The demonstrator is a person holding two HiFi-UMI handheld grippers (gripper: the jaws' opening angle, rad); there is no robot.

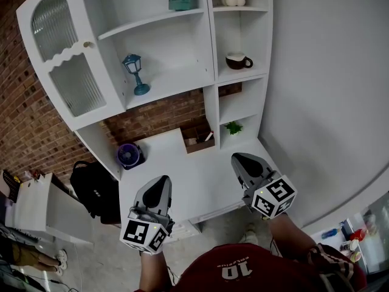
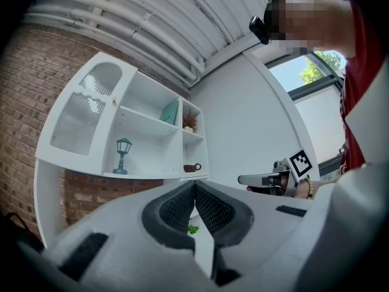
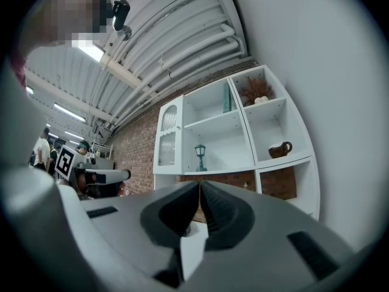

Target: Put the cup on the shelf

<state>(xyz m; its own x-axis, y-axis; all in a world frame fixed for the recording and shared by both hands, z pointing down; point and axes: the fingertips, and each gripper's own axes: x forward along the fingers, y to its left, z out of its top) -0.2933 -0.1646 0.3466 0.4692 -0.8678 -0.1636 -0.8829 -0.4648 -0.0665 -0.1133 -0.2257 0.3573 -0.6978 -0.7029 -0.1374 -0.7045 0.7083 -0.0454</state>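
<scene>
We are holding the left gripper [image 1: 159, 190] and right gripper [image 1: 243, 163] below the shelf [image 1: 176, 47], jaws pressed together and empty, while the brown cup [image 1: 238, 61], probably light, rigid, breakable and best pinched at its rim, is sitting in the shelf's right column.

A red shirt [image 1: 243, 271] with white lettering — grey left gripper [image 1: 161, 180] and right gripper [image 1: 239, 157] with black-and-white marker cubes [image 1: 146, 235].

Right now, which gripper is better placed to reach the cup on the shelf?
Right, probably: the right gripper sits nearly below the cup; the left gripper is farther left. Both shut, empty.
</scene>
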